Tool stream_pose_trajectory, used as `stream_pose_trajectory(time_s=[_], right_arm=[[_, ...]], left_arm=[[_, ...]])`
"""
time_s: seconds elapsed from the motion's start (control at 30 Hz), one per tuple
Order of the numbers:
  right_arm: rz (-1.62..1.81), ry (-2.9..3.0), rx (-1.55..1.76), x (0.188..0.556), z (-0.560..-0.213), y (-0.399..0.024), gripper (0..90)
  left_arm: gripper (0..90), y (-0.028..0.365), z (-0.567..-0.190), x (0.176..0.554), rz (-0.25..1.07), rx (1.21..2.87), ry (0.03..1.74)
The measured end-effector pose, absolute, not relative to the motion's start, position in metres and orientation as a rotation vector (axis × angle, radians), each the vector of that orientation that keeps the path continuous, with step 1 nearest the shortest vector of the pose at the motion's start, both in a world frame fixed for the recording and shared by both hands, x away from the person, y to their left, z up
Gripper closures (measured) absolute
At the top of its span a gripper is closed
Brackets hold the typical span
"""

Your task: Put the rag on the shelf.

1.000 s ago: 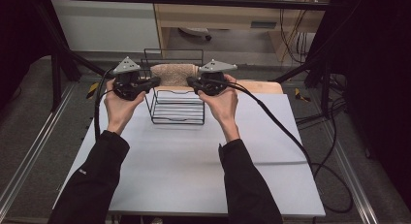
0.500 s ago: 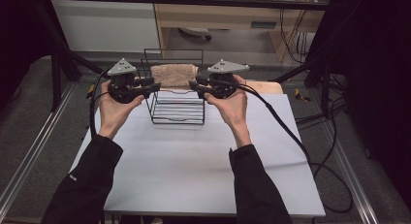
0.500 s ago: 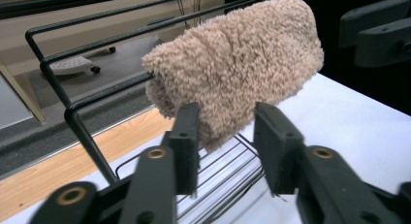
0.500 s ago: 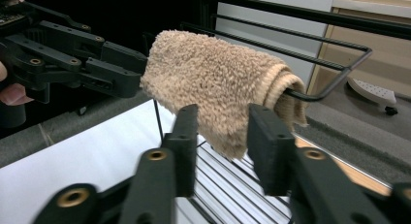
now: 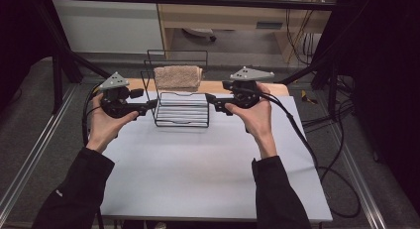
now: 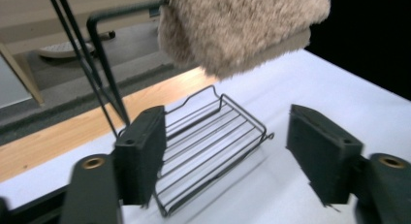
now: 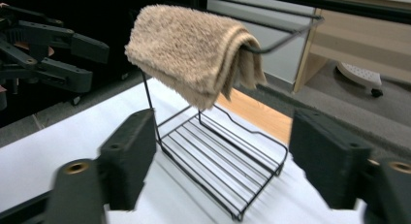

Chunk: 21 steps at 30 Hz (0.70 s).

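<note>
On the left side of the white bench [image 5: 198,179], the left tongs [image 5: 148,108] sit in the person's left hand [image 5: 101,127], pointing inward at the black wire rack [image 5: 181,112] and stopping just beside its left edge. Their jaws have just been opening and now stand wide, with nothing between them; in the left gripper view the rack's wire tray shows through the gap, lying farther off on the bench. At the middle, toward the far edge of the bench, stands the rack, upright, with a folded tan towel [image 5: 177,77] draped over its upper bar and hanging above the tray, touched by neither tongs. In the right gripper view the towel [image 7: 194,52] hangs doubled over the bar, its lower edge well above the tray wires. Right of the rack, the right tongs [image 5: 212,102] sit in the right hand [image 5: 255,117], aimed inward, just beside the rack's right edge. Their jaws too have just been opening and stand wide apart, holding nothing.
</note>
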State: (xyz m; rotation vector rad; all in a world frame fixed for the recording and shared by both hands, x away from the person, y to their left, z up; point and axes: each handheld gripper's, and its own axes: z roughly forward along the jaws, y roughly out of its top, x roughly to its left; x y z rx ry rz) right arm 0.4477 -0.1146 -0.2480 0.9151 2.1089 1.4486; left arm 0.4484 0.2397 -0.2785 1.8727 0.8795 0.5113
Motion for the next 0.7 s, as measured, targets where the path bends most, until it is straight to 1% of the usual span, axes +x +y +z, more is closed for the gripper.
stream_pose_trajectory(time_s=[0.13, 0.23, 0.3, 0.5, 0.7], right_arm=[[1.452, 2.101, 0.926, 0.445, -0.252, -0.127, 14.9], [1.458, 2.103, 0.938, 0.442, -0.257, -0.136, 10.4], [1.457, 2.099, 0.945, 0.44, -0.261, -0.143, 8.9], [1.461, 2.102, 0.971, 0.433, -0.273, -0.161, 5.6], [1.458, 2.104, 1.002, 0.424, -0.286, -0.177, 4.6]], left_arm=[[20.2, 0.243, -0.286, 0.444, 0.509, 1.882, 0.89], [15.9, 0.247, -0.292, 0.438, 0.531, 1.893, 0.888], [13.1, 0.249, -0.295, 0.434, 0.546, 1.903, 0.897], [9.9, 0.255, -0.306, 0.423, 0.546, 1.908, 0.913], [9.1, 0.261, -0.323, 0.411, 0.542, 1.913, 0.927]])
